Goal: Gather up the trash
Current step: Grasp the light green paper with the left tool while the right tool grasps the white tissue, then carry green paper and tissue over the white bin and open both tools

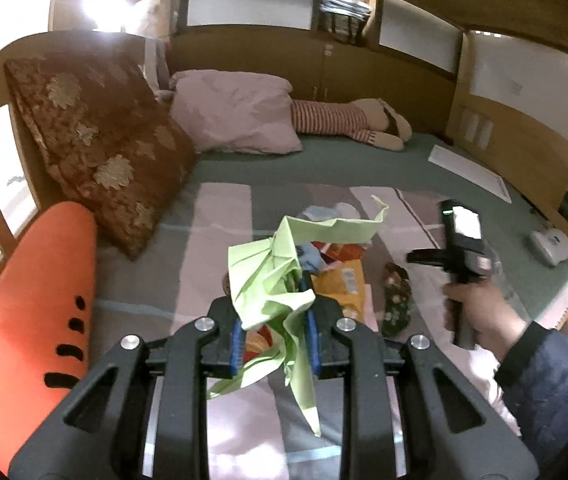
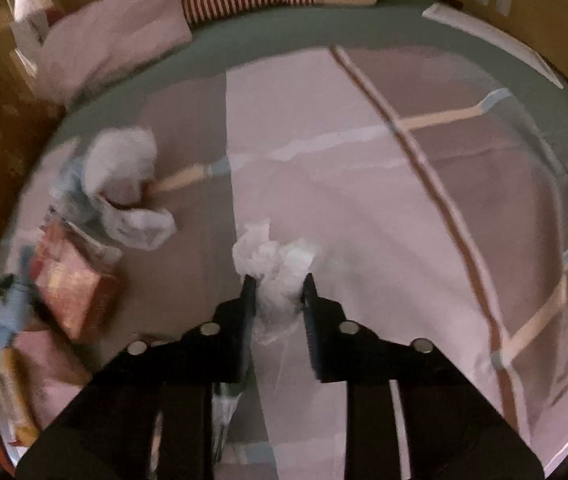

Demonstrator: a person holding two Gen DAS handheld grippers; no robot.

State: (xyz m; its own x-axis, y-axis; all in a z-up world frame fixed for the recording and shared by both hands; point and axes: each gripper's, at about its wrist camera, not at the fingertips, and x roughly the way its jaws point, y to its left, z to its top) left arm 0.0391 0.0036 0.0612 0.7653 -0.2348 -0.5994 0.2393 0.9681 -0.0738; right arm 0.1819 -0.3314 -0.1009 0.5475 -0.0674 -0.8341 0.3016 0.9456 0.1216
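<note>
Okay: left gripper (image 1: pixel 273 334) clamps the crumpled light-green paper sheet (image 1: pixel 279 280), held above the pink-and-grey striped bedspread (image 1: pixel 219 216). Right gripper (image 2: pixel 277 284) pinches the crumpled white tissue wad (image 2: pixel 271 260), low on that bedspread.

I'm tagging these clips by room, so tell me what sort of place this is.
Most likely a bedroom: the trash lies on a bed with a striped cover, a pink pillow and a brown patterned cushion at its head, and wooden built-in cabinets behind.
</note>
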